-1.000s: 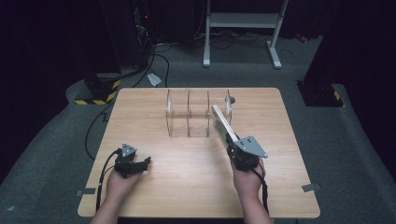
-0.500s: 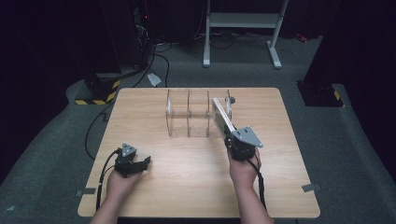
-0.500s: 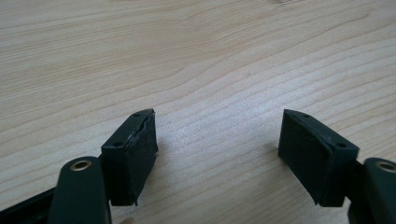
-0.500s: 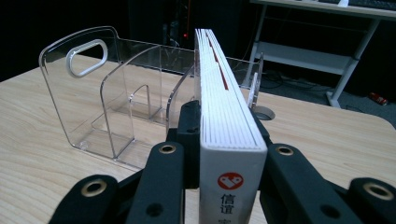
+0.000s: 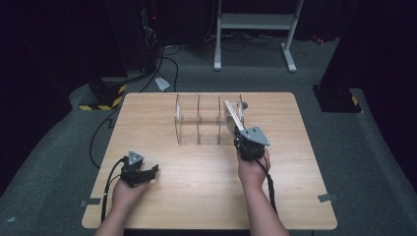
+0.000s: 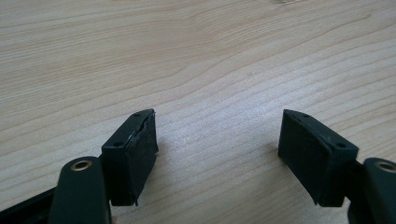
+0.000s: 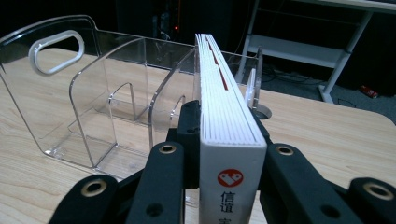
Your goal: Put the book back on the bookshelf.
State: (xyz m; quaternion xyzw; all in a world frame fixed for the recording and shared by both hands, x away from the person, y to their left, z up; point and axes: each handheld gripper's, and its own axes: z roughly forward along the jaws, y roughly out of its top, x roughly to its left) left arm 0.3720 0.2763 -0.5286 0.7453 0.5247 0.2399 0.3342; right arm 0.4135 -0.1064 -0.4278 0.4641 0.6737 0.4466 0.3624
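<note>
While right claw [image 5: 239,138] pinches book [image 7: 223,116], long axis points away toward clear rack [image 7: 107,100]; left claw [image 6: 217,140] spread.

Wooden table [image 5: 196,196]; clear acrylic rack [image 5: 196,123] on it

White book [image 7: 232,140] with red logo on its spine, clear acrylic rack [image 7: 107,107], pale wood-grain table [image 6: 196,56], black tongs [image 6: 217,154]

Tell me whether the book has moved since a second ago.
Yes. The book, held in the right tool, has moved forward toward the clear rack.
</note>
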